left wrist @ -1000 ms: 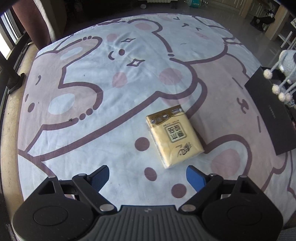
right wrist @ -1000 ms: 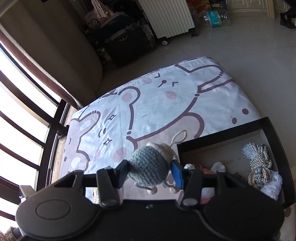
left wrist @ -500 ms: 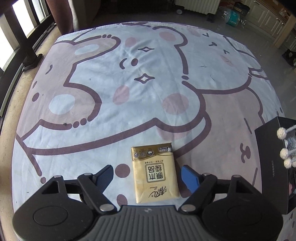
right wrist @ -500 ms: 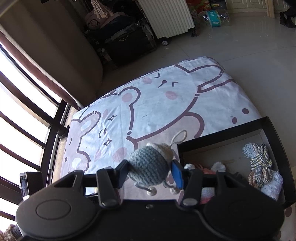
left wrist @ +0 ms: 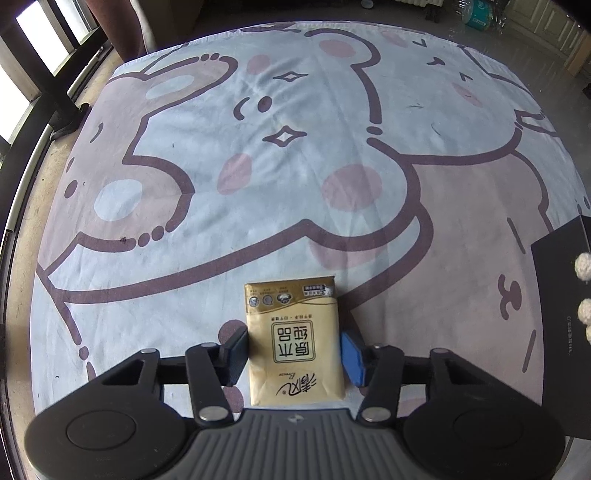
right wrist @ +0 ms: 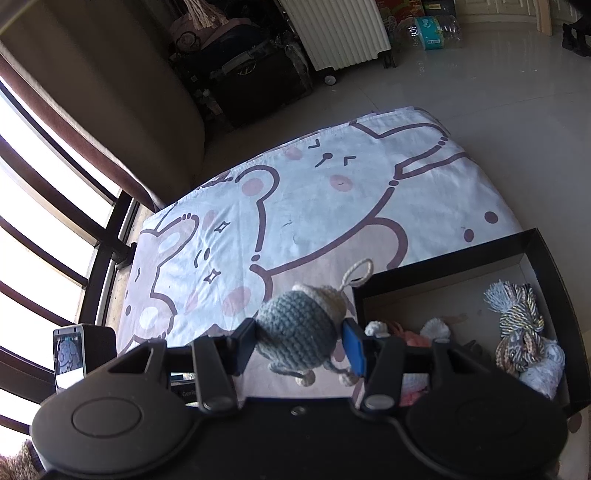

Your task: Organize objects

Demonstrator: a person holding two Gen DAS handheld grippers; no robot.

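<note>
A golden tissue pack (left wrist: 293, 328) lies flat on the cartoon-bear blanket (left wrist: 258, 155). My left gripper (left wrist: 293, 352) points down over it with its jaws closing, and the two pads meet the pack's long sides. My right gripper (right wrist: 299, 341) is shut on a grey-blue crocheted toy (right wrist: 295, 328) with a cream cap and loop. It hangs above the blanket, just left of the open black box (right wrist: 443, 271). The toy's dangling pom-poms (left wrist: 583, 267) show at the right edge of the left wrist view, over the box (left wrist: 561, 295).
Inside the box lie a striped rope knot (right wrist: 517, 321) and pale knitted items (right wrist: 436, 328). A phone on a stand (right wrist: 68, 354) sits by the window railing at the left. A white radiator (right wrist: 340, 33) and dark bags stand beyond the blanket's far edge.
The left gripper slid over the tissue pack, rolled square to it, and its jaws came in from wide apart to the pack's sides. The right gripper and toy stayed still.
</note>
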